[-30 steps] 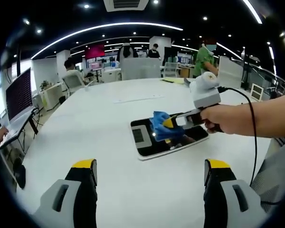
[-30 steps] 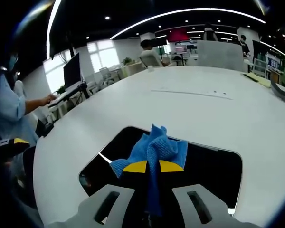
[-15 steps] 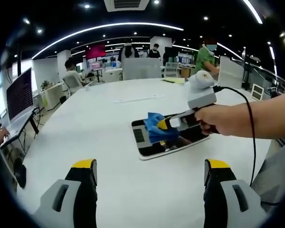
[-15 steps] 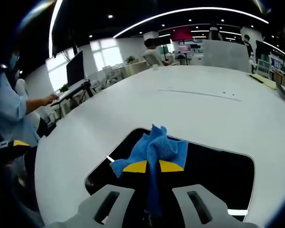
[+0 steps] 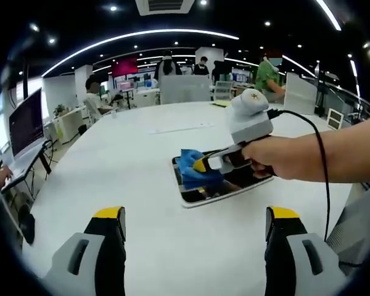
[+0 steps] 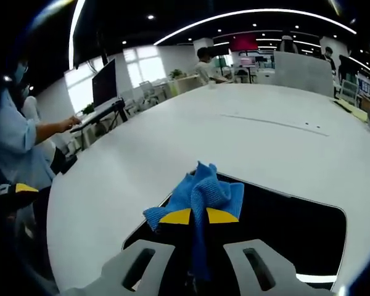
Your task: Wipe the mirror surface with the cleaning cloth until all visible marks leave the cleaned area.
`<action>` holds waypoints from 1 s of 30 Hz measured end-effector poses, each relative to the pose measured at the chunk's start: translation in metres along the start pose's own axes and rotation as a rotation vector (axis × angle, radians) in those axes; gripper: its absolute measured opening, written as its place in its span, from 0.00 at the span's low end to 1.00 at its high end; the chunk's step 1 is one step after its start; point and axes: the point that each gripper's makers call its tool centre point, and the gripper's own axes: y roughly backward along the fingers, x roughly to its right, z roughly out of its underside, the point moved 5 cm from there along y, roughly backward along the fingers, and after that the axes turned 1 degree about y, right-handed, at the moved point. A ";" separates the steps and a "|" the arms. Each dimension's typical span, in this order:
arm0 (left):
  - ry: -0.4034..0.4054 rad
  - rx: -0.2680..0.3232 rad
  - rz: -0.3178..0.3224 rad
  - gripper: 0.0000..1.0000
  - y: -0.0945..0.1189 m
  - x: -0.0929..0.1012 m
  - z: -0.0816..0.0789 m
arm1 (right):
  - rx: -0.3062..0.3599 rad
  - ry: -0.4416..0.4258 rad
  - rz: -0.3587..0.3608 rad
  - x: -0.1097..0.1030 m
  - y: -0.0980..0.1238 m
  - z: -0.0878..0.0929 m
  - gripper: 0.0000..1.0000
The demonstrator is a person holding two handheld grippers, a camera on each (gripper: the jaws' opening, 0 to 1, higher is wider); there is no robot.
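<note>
- Left gripper view looks across a broad white table, with the left gripper low in the foreground; its two yellow-tipped jaws stand wide apart with nothing between them, above bare tabletop.
- Further out on the table lies the mirror, a flat dark rectangle with a pale rim, lying a little askew.
- The right gripper comes in from the right of this view, carried by a person's hand, with a black cable looping down behind it.
- Its yellow tips are clamped on the blue cleaning cloth, which is pressed onto the mirror near the end furthest from the hand.
- Right gripper view shows the same hold from close in: the right gripper has its jaws drawn together on the cleaning cloth, and the bunched blue fabric spills up and to either side of the tips.
- The cloth rests on the mirror close to its nearer corner, with dark glass stretching away to the right, where a bright strip reflects along the lower edge.
- Whether any marks lie on the glass cannot be told.
- Beyond the table sits a monitor on a desk, and a seated person in a light blue sleeve is at the left edge.
</note>
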 end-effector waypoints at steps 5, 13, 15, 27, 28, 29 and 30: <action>-0.006 0.001 -0.002 0.96 0.000 0.000 0.000 | -0.007 0.004 0.003 -0.002 -0.001 0.000 0.03; -0.005 -0.001 0.004 0.96 -0.001 0.001 0.000 | -0.009 0.011 0.008 -0.004 -0.001 0.000 0.03; -0.003 -0.001 0.004 0.96 -0.001 0.001 0.000 | -0.008 0.010 0.006 -0.004 -0.001 0.000 0.03; 0.000 -0.005 0.007 0.95 -0.001 0.001 0.001 | -0.005 0.014 -0.003 -0.003 -0.001 0.000 0.03; 0.001 -0.005 0.008 0.95 -0.001 0.001 0.001 | -0.006 0.013 -0.004 -0.003 -0.001 0.000 0.03; 0.001 -0.004 0.007 0.95 -0.001 0.001 0.001 | -0.006 0.013 -0.004 -0.003 -0.001 0.000 0.03; 0.001 -0.005 0.007 0.95 -0.001 0.001 0.001 | -0.006 0.014 -0.005 -0.003 0.000 0.001 0.03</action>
